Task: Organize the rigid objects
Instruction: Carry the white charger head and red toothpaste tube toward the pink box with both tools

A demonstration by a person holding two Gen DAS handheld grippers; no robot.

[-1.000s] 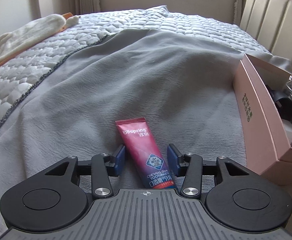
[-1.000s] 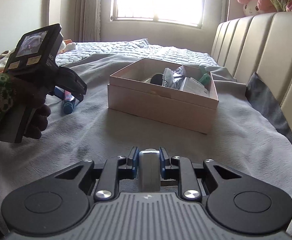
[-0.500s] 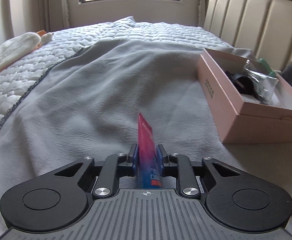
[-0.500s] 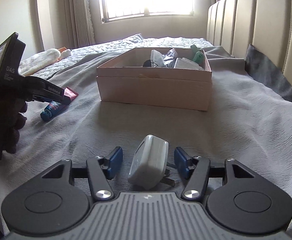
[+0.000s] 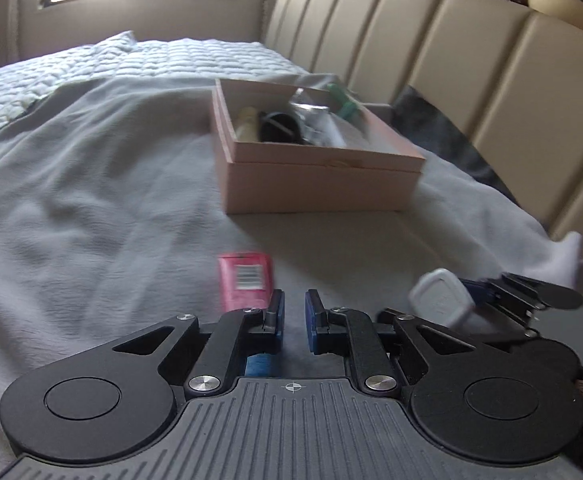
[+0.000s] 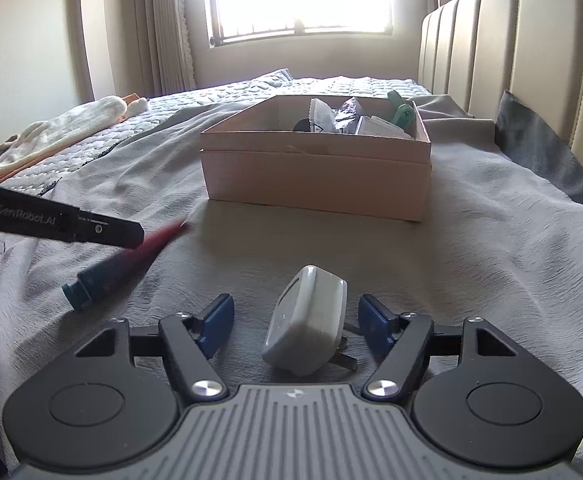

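A pink toothpaste tube [image 5: 244,280] with a blue cap lies on the grey blanket, just left of and below my left gripper [image 5: 292,316]. The left jaws stand a narrow gap apart with nothing between them. In the right wrist view the tube [image 6: 123,268] looks blurred under the left gripper's finger [image 6: 71,224]. A white plug adapter [image 6: 305,332] lies on the blanket between the wide-open fingers of my right gripper [image 6: 295,326]; it also shows in the left wrist view [image 5: 439,296]. A pink cardboard box [image 6: 315,176] holding several items stands ahead.
The box [image 5: 315,184] sits mid-bed on the grey blanket [image 5: 91,200]. A beige padded headboard [image 5: 471,60] runs along the right. A quilted white cover [image 6: 91,148] and a cream plush item [image 6: 51,136] lie at the far left. A window is behind.
My left gripper let go of the toothpaste tube, which dropped onto the blanket, and swung right toward the box. My right gripper released the white adapter and now stands wide open around it.
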